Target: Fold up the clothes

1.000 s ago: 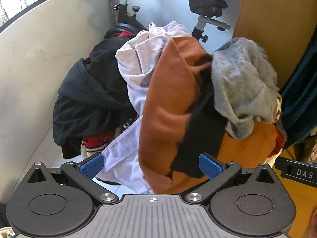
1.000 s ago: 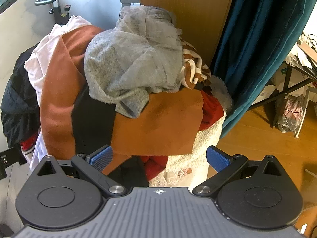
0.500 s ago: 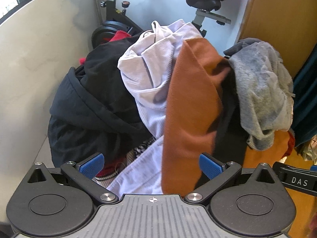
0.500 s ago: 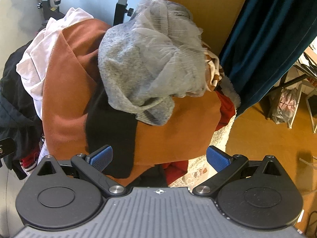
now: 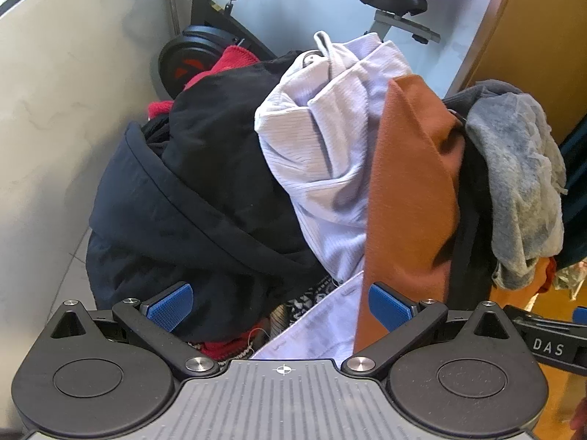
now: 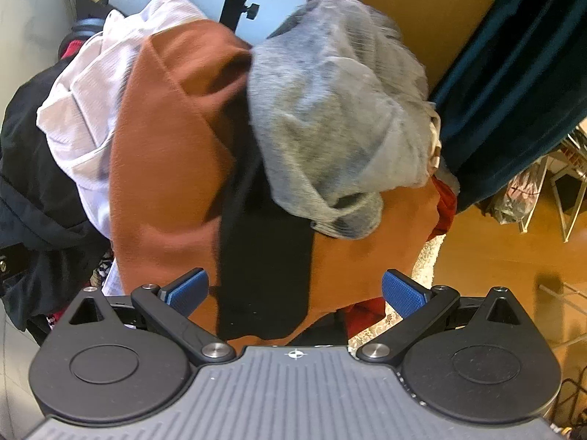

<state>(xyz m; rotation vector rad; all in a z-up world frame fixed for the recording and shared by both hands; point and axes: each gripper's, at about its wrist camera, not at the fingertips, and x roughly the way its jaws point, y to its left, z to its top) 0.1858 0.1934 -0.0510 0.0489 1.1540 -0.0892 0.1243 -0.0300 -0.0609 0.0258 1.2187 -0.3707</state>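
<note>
- In front of both grippers, a heaped clothes pile (image 5: 330,183) leans by the wall, an exercise bike (image 5: 205,44) behind it.
- Rust-and-black top (image 6: 176,168) — smooth, draped in broad folds; grey knit (image 6: 330,110) fuzzy, bunched on it.
- White ribbed shirt (image 5: 330,139) crumpled; black jacket (image 5: 190,198) padded.
- Left gripper (image 5: 280,306) and right gripper (image 6: 295,291) — jaws apart, holding nothing.
</note>
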